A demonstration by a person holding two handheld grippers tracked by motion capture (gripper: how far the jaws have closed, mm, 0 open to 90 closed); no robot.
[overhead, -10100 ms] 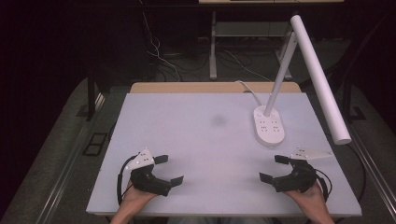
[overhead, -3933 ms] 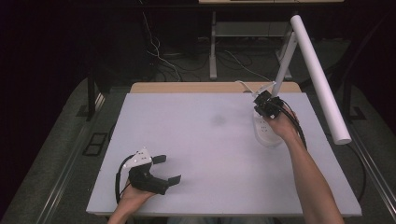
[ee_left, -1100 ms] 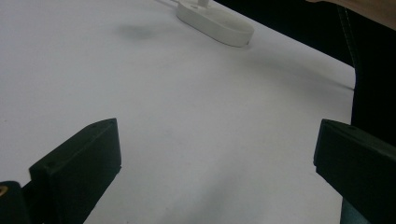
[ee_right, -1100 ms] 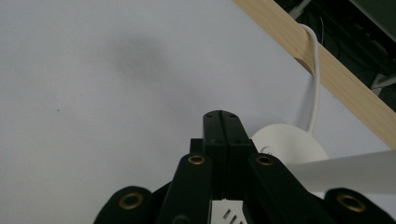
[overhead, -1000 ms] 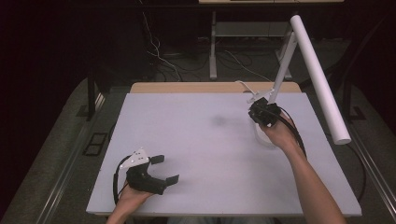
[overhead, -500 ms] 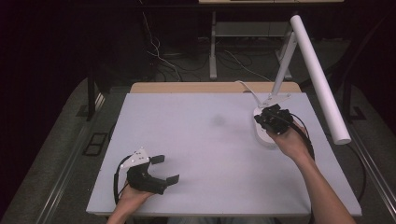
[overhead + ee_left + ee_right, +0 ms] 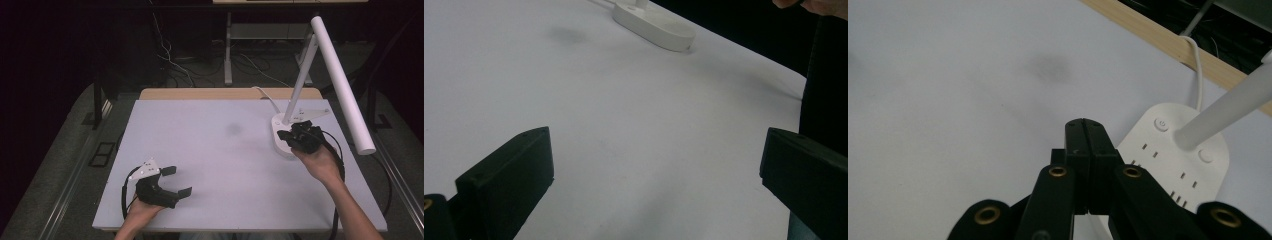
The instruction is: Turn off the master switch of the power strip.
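Note:
A white desk lamp stands at the table's back right; its flat base (image 7: 277, 131) carries a slanted stem (image 7: 300, 80) and a long tube head (image 7: 345, 90). My right gripper (image 7: 286, 135) is shut with nothing between its jaws and hovers over the near part of the base. In the right gripper view the closed jaws (image 7: 1087, 136) point at the table just left of the lamp base (image 7: 1180, 160), where a round power button (image 7: 1161, 124) shows. My left gripper (image 7: 177, 181) rests open at the front left, its jaws (image 7: 656, 185) wide apart over bare table.
The white table (image 7: 220, 150) has a faint dark smudge (image 7: 233, 129) near its middle. The lamp's cord (image 7: 1194, 60) runs off the wooden back edge (image 7: 225, 94). Cables lie on the floor behind. The lamp head overhangs the table's right side.
My right gripper, still shut, has drawn back toward the person and to the right, from the base's far left corner to above its near part. The left gripper has stayed put.

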